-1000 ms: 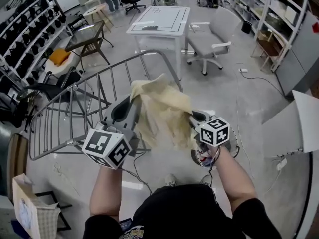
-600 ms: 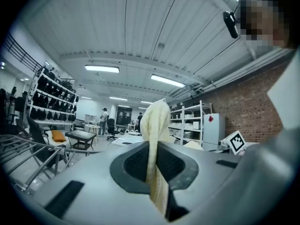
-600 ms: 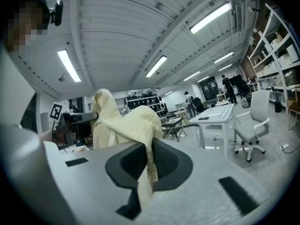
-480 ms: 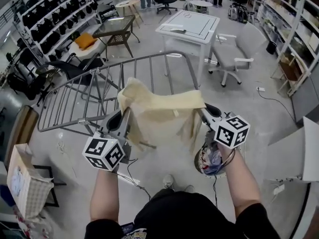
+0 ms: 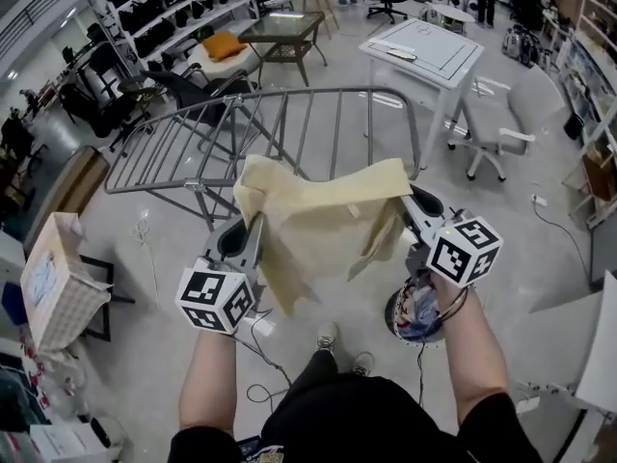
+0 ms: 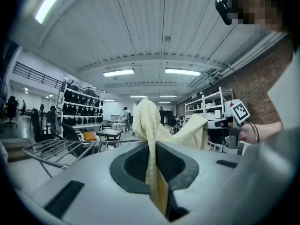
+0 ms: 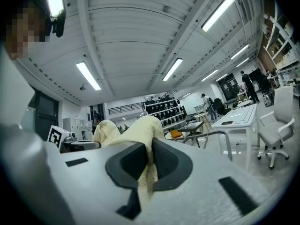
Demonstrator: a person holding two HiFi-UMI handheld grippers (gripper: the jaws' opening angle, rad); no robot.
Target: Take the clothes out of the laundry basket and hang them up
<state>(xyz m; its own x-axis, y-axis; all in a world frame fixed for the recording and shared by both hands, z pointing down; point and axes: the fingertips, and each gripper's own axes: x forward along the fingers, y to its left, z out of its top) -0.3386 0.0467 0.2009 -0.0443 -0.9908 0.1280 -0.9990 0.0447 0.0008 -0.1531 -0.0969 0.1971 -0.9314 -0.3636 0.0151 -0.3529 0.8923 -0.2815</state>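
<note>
One garment is in play: a single pale yellow cloth [image 5: 318,225], held in the air by two grippers. The left gripper [image 5: 248,237] is clamped on the cloth's top left corner. The right gripper [image 5: 415,205] is clamped on its top right corner. The cloth hangs spread between them with its lower edge loose. One metal drying rack [image 5: 289,114] stands just beyond, its near rail beside the cloth's top edge. One white table [image 5: 424,46] stands past the rack's far right corner.

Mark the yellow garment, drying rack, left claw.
yellow garment [image 5: 318,225]: head view, middle of the fabric.
drying rack [image 5: 318,93]: head view, its far rail.
left claw [image 6: 151,156]: left gripper view, between its fingertips.
</note>
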